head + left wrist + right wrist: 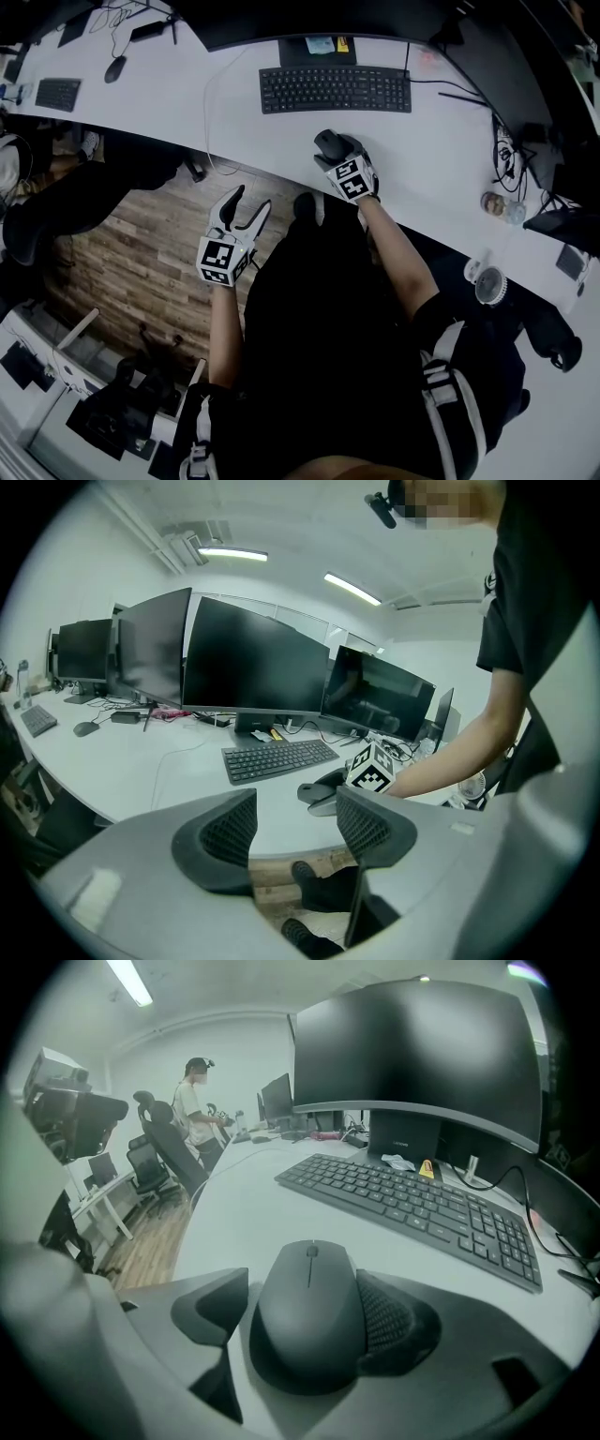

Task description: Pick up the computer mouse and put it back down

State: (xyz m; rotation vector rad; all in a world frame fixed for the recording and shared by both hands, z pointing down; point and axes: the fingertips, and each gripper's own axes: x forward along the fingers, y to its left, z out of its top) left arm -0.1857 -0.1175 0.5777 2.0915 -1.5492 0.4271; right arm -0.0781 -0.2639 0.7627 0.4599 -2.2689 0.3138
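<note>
Head view: shows right gripper [331, 150] on the white desk [234, 112], straddling the computer mouse [327, 142] just below the keyboard [335, 90]; left gripper [251, 201] off the desk edge.
Left gripper view: jaws spread, nothing between.
Right gripper view: computer mouse resting on desk between released jaws, gap at the left one.

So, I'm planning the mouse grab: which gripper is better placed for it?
Right. The right gripper straddles the computer mouse on the desk, one jaw each side. The left gripper is off the desk edge, above the floor, open and empty.
</note>
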